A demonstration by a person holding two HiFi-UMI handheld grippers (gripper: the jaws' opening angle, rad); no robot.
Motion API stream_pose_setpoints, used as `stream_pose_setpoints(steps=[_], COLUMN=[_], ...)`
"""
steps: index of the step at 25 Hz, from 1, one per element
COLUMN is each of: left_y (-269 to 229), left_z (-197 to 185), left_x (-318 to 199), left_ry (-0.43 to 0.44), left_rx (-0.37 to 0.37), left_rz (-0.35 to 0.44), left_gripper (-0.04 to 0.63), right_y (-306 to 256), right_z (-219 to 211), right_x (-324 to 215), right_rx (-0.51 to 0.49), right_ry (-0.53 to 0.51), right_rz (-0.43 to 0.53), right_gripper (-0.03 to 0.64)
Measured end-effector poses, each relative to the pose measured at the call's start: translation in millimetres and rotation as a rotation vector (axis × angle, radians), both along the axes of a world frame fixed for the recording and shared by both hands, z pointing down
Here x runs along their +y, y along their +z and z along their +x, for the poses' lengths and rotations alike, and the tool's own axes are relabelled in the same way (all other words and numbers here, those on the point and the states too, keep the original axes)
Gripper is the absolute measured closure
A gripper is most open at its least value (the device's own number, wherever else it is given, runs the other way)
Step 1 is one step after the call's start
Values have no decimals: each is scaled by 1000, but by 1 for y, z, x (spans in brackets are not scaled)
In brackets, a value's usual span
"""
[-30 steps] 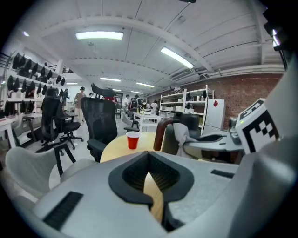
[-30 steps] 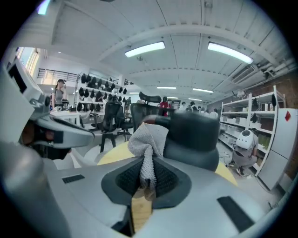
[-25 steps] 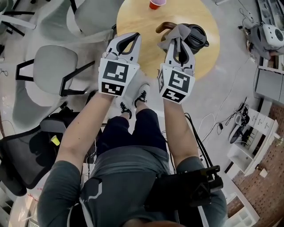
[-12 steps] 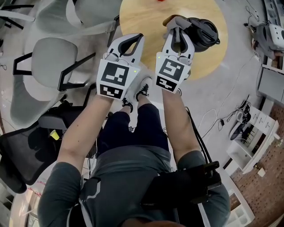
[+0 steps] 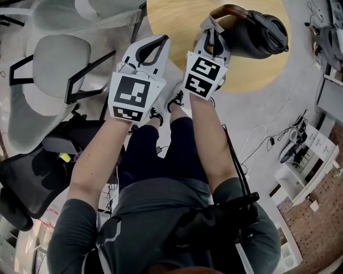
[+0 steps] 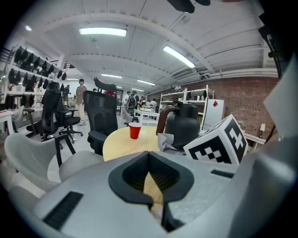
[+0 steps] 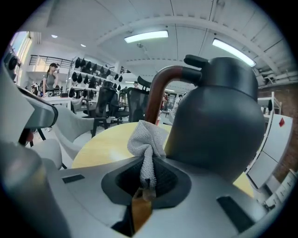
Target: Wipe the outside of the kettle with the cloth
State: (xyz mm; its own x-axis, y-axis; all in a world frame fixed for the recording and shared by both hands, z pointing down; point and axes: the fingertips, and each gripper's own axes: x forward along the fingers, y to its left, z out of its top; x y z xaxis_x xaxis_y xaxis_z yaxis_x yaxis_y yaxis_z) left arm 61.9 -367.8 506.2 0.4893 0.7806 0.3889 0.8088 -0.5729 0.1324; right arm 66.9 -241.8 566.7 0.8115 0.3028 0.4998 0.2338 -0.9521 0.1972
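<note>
Setting: round wooden table (image 5: 177, 21) in an office (grey chairs (image 5: 53, 69) alongside).
Kettle (image 5: 257, 37): dark, upright on the table, brown handle toward the grippers.
Right gripper (image 7: 145, 183): jaws clamped on the grey cloth (image 7: 146, 139), which lies against the kettle's side.
Left gripper (image 6: 149, 155): jaws closed, nothing between them, near the table's edge.

Two hand-held grippers (image 5: 155, 47) (image 5: 213, 32), one kettle (image 5: 257, 35), one cloth (image 7: 145, 137), one red cup (image 6: 134, 130), one round table (image 5: 171, 16)

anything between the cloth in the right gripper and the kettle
Nothing visible. The right gripper is shut on the cloth, which bunches up right beside the kettle, with no object between them.
</note>
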Motion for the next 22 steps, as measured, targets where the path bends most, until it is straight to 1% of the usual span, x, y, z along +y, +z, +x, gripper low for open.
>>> stream_pose_setpoints(steps=[6,9,13,17,18,20,22], left_y=[13,7,-26,-68,-79,-105,-129], left_z=[1,-4,-22,-38,-42,-38,-34], left_x=[-7,-10,-23,-29,-30,-28,-32], left_ry=[-27,-27,-25,-12,0,39,64], left_rx=[5,11,9,-17,-14,18,38], left_rz=[-2,8,12,-16,-24,-52,-79], left_gripper=[586,586,586,586,586,586,587], right_y=[20,12,-31,-86,-99,-134,-171], right_z=[-3,-6,-26,-50,-58,-61,-65], right_x=[-1,-2,-13,-24,-24,-22,-27], right_rx=[-18,-7,30,90,98,138,177], right_ry=[17,3,-46,-109,-112,-116,-148], right_rz=[31,39,59,105,109,100,80], right_gripper=[565,565,565,565,565,565,565])
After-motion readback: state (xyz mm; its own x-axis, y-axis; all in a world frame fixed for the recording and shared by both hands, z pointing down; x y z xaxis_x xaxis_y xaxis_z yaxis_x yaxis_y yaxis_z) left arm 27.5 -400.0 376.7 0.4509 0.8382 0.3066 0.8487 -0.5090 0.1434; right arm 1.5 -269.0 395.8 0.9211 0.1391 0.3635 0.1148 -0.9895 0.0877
